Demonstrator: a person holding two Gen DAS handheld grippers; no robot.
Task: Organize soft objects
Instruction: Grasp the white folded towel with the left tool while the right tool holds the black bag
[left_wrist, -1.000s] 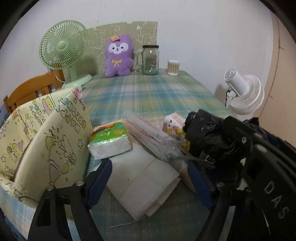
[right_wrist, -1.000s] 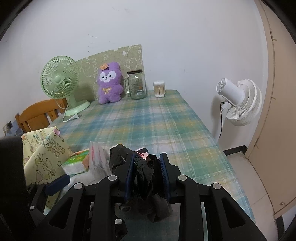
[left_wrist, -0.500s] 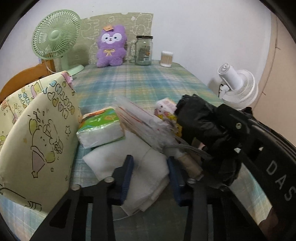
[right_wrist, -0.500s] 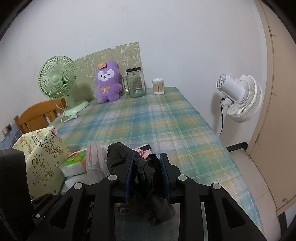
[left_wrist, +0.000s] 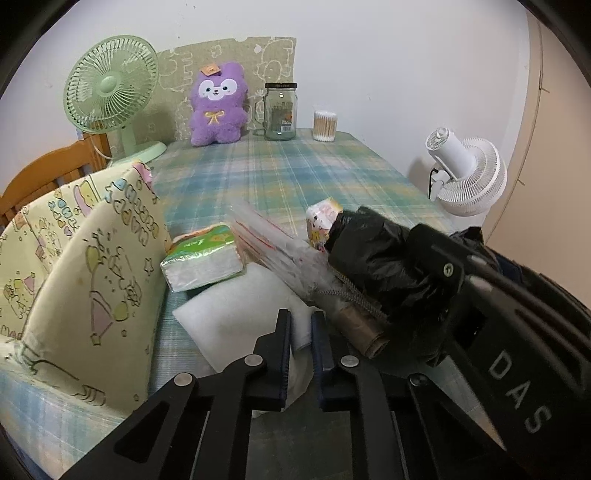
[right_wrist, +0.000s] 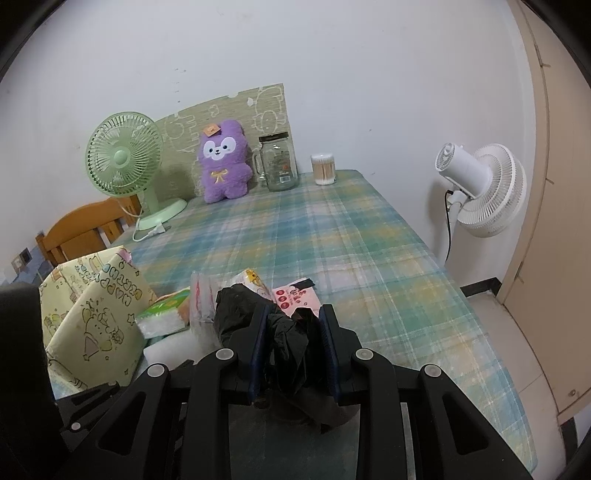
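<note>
My left gripper (left_wrist: 301, 325) is shut on the near corner of a folded white cloth (left_wrist: 236, 314) that lies on the plaid tablecloth. My right gripper (right_wrist: 293, 325) is shut on a crumpled black plastic bag (right_wrist: 280, 332), seen at right in the left wrist view (left_wrist: 373, 254). Beside them lie a green tissue pack (left_wrist: 201, 260), clear zip bags (left_wrist: 280, 247), a small yellow-pink packet (left_wrist: 321, 219) and a pink packet (right_wrist: 295, 297). A cream printed fabric bin (left_wrist: 85, 277) stands at the left.
At the back of the table (right_wrist: 332, 229) stand a green fan (right_wrist: 125, 166), a purple plush toy (right_wrist: 223, 166), a glass jar (right_wrist: 279, 162) and a cotton-swab tub (right_wrist: 323, 169). A white fan (right_wrist: 480, 188) stands off the right edge. A wooden chair (right_wrist: 85, 229) is at the left.
My left gripper's jaws closed from wide open onto the white cloth's near corner. My right gripper kept hold of the black bag.
</note>
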